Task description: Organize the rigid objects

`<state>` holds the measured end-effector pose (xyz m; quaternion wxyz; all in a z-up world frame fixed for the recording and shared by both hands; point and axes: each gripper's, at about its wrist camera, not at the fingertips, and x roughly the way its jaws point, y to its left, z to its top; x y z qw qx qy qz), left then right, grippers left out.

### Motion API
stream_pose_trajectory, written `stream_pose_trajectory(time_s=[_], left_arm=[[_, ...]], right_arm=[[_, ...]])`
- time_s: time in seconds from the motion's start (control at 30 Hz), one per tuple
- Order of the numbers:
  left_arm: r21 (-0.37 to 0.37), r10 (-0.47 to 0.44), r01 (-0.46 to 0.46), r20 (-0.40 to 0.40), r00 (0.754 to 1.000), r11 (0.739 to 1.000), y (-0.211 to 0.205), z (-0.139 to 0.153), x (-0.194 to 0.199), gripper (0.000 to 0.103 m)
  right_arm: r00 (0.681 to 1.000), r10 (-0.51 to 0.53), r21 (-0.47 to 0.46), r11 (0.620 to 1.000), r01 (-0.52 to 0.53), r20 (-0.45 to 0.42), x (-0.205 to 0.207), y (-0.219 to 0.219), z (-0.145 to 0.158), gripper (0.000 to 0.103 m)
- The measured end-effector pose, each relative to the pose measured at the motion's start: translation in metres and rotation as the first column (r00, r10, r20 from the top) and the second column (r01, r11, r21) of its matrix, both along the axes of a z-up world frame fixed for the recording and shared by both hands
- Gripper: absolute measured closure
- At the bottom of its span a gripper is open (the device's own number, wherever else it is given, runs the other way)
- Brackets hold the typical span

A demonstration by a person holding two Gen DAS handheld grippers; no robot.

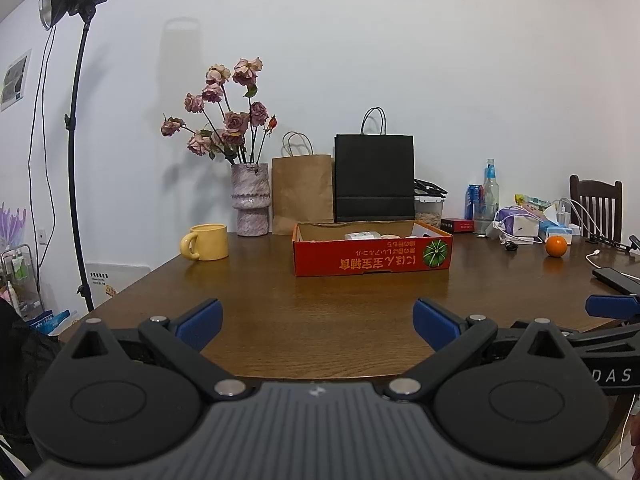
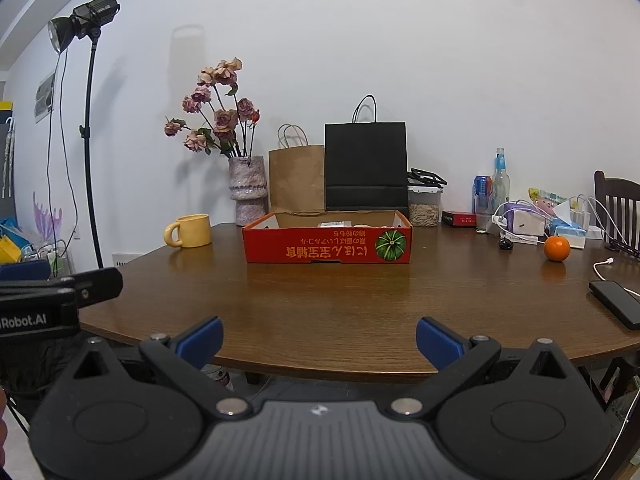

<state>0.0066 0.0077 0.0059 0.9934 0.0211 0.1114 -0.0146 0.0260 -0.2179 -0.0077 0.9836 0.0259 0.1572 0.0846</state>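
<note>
While both tools hung at the near edge of the bench (image 1: 340,320), the left hand-held gripper (image 1: 318,322) and the right hand-held gripper (image 2: 319,340) each had blue pads spread wide, pinching nothing. Beyond a bare stretch of wood sat the red cardboard tray (image 2: 326,246), roughly mid-bench, with a yellow mug (image 1: 208,242) well apart to its left and an orange (image 2: 557,248) well apart to its right. A dark phone (image 2: 618,304) lay near the right edge.

The tray looked light and stiff but thin-walled, so a pinch on its front wall would likely flex it; a hold at a corner seemed safer. The mug was probably heavier, hard and breakable, best taken across its rim or by the handle. The orange would tend to roll.

Only the tops of a few pale items (image 1: 362,236) showed over the tray's wall, too hidden to identify. Behind stood a vase (image 1: 250,200) and paper bags (image 1: 374,178).
</note>
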Motion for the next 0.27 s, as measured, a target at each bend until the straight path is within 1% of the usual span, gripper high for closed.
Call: stream_pose_trajectory(time_s=[0.13, 0.27], left_arm=[[-0.002, -0.007, 0.007, -0.005, 1.0, 1.0, 0.001, -0.0004, -0.0003, 0.0], [-0.022, -0.019, 0.018, -0.023, 1.0, 1.0, 0.0039, -0.0011, 0.0024, 0.0]], right_arm=[[1.0, 0.002, 0.0, 1.0, -0.002, -0.005, 0.0017, -0.0022, -0.0008, 0.0], [1.0, 0.003, 0.001, 1.0, -0.003, -0.006, 0.0025, -0.004, -0.0009, 0.0]])
